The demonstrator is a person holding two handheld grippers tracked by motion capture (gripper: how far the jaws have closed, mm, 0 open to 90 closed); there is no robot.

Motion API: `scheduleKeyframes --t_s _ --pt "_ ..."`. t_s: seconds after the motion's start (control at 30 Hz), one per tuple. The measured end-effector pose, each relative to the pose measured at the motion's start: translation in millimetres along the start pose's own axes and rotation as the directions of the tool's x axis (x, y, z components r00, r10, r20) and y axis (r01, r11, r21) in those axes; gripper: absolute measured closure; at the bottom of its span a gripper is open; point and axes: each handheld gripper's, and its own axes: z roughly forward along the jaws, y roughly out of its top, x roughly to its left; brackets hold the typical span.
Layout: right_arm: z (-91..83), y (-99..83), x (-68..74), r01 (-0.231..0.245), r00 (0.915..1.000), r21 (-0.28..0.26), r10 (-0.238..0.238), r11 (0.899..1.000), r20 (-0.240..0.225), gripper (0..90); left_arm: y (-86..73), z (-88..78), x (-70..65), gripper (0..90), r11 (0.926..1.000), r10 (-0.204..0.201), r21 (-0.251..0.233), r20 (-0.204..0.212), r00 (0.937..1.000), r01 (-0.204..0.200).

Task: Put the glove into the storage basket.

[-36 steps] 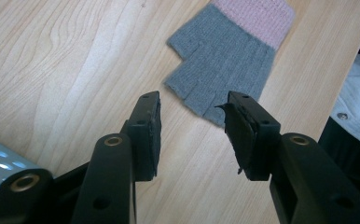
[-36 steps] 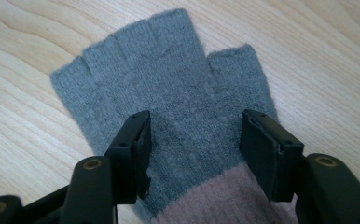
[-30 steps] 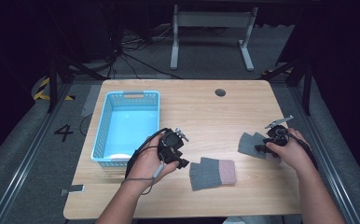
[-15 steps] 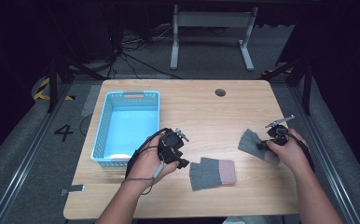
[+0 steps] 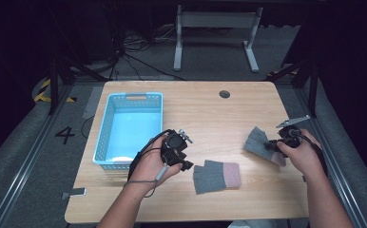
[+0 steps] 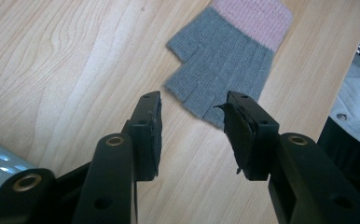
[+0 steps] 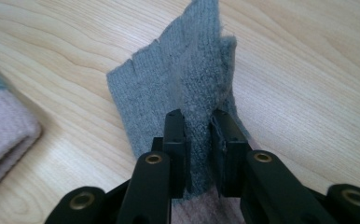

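So your right claw (image 7: 197,140) has just been closing and it's pinching a ridge of the grey fingerless glove (image 7: 178,88) near its cuff, with the knit bunched up between the jaws. In the high view that glove (image 5: 257,142) sits at the right side of the counter (image 5: 210,109), partly lifted off the wood. Your left claw (image 6: 192,126) is spread with nothing in it, hovering just off the fingertips of the other glove (image 6: 225,60), the one with the pink cuff, which lies flat near the front edge. The blue basket (image 5: 106,137) is right beside your left hand (image 5: 150,164).
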Motion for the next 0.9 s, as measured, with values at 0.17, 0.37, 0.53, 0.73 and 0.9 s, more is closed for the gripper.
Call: scheduleKeyframes --t_s 0.17,0.37,0.53,0.73,0.9 --pt "-12.8 3.5 8.7 0.018 0.9996 -0.023 -0.018 1.0 -0.022 77.4 -1.1 -1.0 -0.2 57.2 1.0 -0.001 -0.003 0.001 1.0 0.001" --pt "-24.2 9.2 25.3 0.054 0.9956 -0.05 -0.058 0.997 -0.073 77.0 -1.8 -2.9 0.3 57.2 1.0 -0.006 -0.007 -0.005 1.0 0.006" --pt "-31.6 14.4 41.9 0.102 0.9884 -0.071 -0.109 0.992 -0.106 76.9 -1.6 -3.4 -0.1 57.2 1.0 -0.003 -0.008 -0.006 1.0 0.003" --pt "-37.5 20.0 64.5 0.169 0.9698 -0.09 -0.181 0.982 -0.163 76.7 -1.8 -3.6 0.0 57.3 1.0 -0.002 -0.007 -0.006 1.0 0.002" --pt "-35.6 25.1 88.2 0.236 0.9439 -0.096 -0.251 0.967 -0.214 76.5 -2.1 -3.7 -0.4 57.3 1.0 -0.002 -0.006 -0.005 1.0 0.002"
